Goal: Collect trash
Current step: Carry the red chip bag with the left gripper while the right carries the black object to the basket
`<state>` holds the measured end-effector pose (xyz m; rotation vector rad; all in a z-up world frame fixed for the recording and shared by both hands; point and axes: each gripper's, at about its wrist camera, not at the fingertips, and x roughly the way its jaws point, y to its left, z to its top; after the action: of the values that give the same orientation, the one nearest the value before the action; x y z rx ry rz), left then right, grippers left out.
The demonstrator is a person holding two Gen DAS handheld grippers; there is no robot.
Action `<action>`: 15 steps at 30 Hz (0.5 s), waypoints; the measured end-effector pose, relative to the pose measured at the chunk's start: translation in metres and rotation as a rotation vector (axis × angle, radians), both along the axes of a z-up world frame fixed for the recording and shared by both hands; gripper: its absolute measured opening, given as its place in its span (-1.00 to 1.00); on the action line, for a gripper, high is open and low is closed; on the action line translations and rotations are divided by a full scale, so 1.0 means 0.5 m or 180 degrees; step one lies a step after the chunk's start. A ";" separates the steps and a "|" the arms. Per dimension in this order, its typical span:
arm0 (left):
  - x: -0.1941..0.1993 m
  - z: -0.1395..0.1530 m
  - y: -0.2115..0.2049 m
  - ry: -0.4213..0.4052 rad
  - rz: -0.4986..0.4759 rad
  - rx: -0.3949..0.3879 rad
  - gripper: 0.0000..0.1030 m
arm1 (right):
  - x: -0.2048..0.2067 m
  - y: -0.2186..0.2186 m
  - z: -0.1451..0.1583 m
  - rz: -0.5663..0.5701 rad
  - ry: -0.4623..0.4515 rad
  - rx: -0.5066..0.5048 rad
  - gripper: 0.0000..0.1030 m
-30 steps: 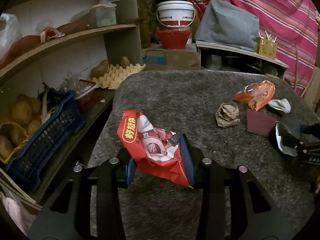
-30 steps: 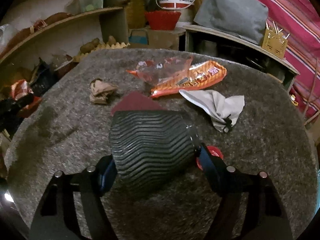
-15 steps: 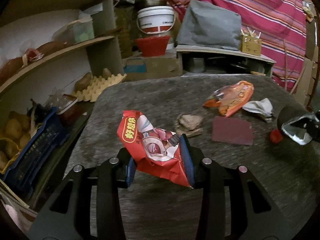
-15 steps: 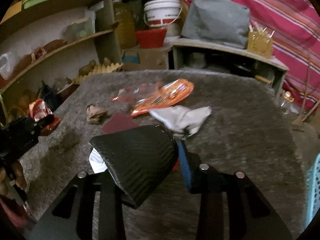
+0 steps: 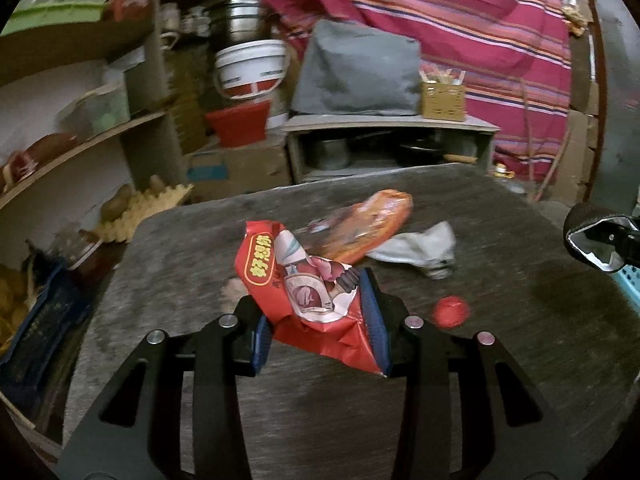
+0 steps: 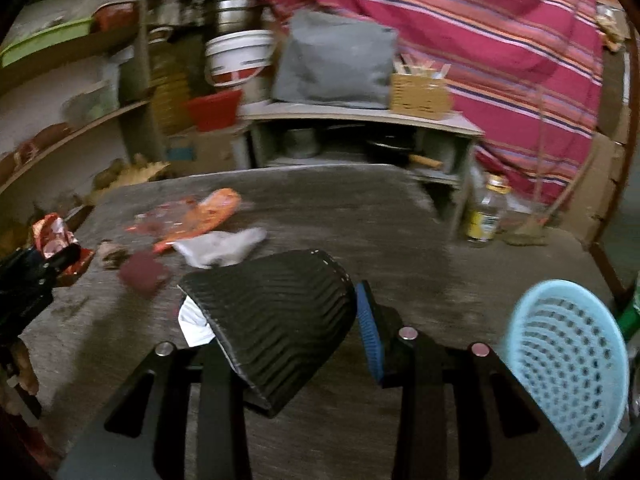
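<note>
On a grey carpeted table [image 5: 500,360] beside cluttered shelves [image 5: 80,140] and a striped cloth [image 5: 460,20], my left gripper [image 5: 320,320] pinches a red snack wrapper [image 5: 304,284]. My right gripper [image 6: 280,328] clamps a crushed black ribbed cup [image 6: 276,316], near a blue basket [image 6: 568,368].

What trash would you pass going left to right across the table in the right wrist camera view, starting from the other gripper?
Red snack bag in the left gripper → crumpled brown paper → maroon square → grey-white wrapper → black ribbed cup between the right gripper's jaws.
</note>
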<state>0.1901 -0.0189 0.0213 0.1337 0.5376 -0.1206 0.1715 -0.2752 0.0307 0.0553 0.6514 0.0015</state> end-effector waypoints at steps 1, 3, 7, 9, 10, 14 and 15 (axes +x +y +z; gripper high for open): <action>-0.001 0.003 -0.015 -0.0010 -0.0041 0.0003 -0.25 | -0.006 -0.019 0.001 -0.0043 0.0003 -0.0006 -0.31; -0.007 0.008 -0.052 -0.0046 -0.0138 0.0012 -0.25 | -0.022 -0.073 -0.001 -0.0178 0.0019 -0.0020 -0.31; -0.021 0.021 -0.141 -0.0115 -0.0375 0.0024 -0.25 | -0.054 -0.169 -0.008 -0.0402 0.0062 -0.0009 -0.31; -0.024 0.025 -0.183 -0.0126 -0.0480 0.0035 -0.25 | -0.073 -0.231 -0.009 -0.0549 0.0074 -0.0002 -0.31; -0.028 0.025 -0.212 -0.0135 -0.0550 0.0053 -0.25 | -0.083 -0.261 -0.010 -0.0624 0.0082 0.0001 -0.31; -0.037 0.009 -0.311 -0.0075 -0.0769 0.0046 -0.25 | -0.118 -0.368 -0.023 -0.0891 0.0117 0.0158 -0.31; -0.039 0.003 -0.337 -0.0050 -0.0826 0.0041 -0.25 | -0.128 -0.396 -0.027 -0.0968 0.0125 0.0186 -0.31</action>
<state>0.1705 -0.1872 0.0230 0.2167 0.5036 -0.3685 0.1076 -0.4733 0.0170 0.2105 0.6772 -0.2744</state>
